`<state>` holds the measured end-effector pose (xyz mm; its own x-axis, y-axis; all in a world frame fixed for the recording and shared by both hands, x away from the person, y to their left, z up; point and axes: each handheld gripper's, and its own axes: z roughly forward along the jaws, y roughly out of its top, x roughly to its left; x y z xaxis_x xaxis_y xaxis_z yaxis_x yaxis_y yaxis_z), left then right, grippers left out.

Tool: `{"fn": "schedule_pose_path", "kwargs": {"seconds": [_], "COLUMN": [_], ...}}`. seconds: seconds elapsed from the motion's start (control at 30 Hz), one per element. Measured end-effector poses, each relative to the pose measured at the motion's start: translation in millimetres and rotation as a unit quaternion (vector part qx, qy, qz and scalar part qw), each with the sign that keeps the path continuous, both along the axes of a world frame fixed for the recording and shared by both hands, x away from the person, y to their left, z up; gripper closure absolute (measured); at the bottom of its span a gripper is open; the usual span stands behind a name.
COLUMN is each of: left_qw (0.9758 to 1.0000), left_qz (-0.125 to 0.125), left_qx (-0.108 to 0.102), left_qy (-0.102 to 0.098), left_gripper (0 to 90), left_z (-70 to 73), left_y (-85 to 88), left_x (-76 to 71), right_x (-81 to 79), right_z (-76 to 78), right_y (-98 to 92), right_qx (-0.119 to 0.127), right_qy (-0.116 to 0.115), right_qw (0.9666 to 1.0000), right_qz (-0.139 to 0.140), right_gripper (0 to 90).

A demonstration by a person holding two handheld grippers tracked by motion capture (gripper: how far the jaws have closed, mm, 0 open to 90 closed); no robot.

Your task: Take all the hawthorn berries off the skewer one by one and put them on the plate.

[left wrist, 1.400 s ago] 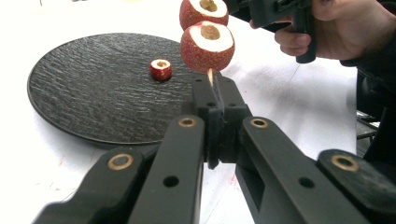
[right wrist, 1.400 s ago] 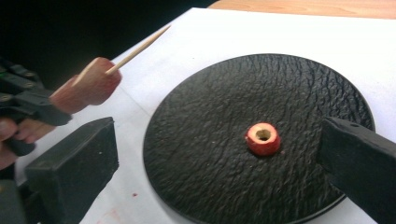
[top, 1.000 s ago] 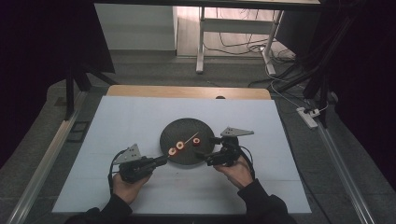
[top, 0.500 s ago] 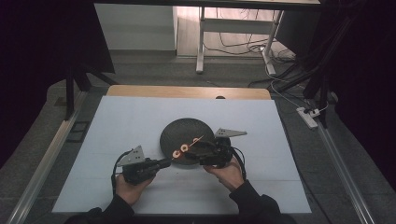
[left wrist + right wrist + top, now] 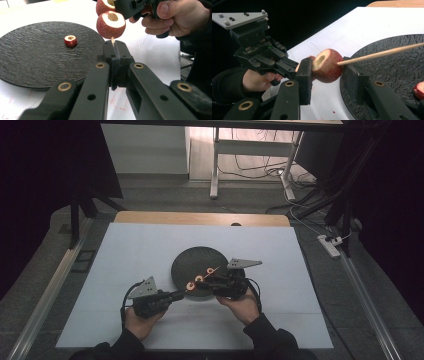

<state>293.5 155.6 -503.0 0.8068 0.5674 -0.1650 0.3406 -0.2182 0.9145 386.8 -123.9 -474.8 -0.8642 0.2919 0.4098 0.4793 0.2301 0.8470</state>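
1. Fruit first: two cored red hawthorn pieces now sit on the wooden skewer [image 5: 382, 53], where a second ago both still lay on the black slate plate [image 5: 200, 265]. A half second back my right gripper [image 5: 216, 282] was already moving in over the plate's near edge.
2. My left gripper [image 5: 115, 53] has its jaws pressed fully together on the skewer's blunt end, holding it angled up over the plate's near rim.
3. My right gripper's jaws are partly apart around the second threaded piece [image 5: 327, 65]; one jaw touches its cored face, the other stands just clear beside the skewer, so I judge it is pushing the fruit along, not clamping it.
4. The first threaded piece [image 5: 111, 24] sits lower on the skewer, just above my left jaws.
5. One loose piece [image 5: 70, 41] lies on the plate, so I judge threading is about two thirds done if all three belong on.
6. I can read no brand, label or writing anywhere.
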Motion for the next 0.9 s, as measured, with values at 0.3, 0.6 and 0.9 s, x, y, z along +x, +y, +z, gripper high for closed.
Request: {"fn": "schedule_pose_path", "kwargs": {"seconds": [0.3, 0.6, 0.9], "left_qw": [1.0000, 0.9999, 0.9997], "left_qz": [0.007, 0.008, 0.014], "left_qx": [0.003, 0.002, 0.005], "left_qy": [0.002, 0.012, 0.018], "left_gripper": [89.8, 89.8, 89.9], "left_z": [4.6, 1.8, -0.6], "left_y": [1.6, 5.4, 7.3], "left_x": [0.2, 1.4, 1.9], "right_x": [0.5, 16.4, 17.9], "right_z": [4.9, 12.9, 11.9], "right_y": [-3.2, -31.8, -25.9], "right_qx": [-0.002, -0.003, -0.019], "right_qy": [-0.013, -0.016, -0.025], "right_qw": [0.9997, 0.9965, 0.9956], "right_qz": [-0.019, -0.082, -0.088], "right_gripper": [61.4, 61.6, 61.5]}}
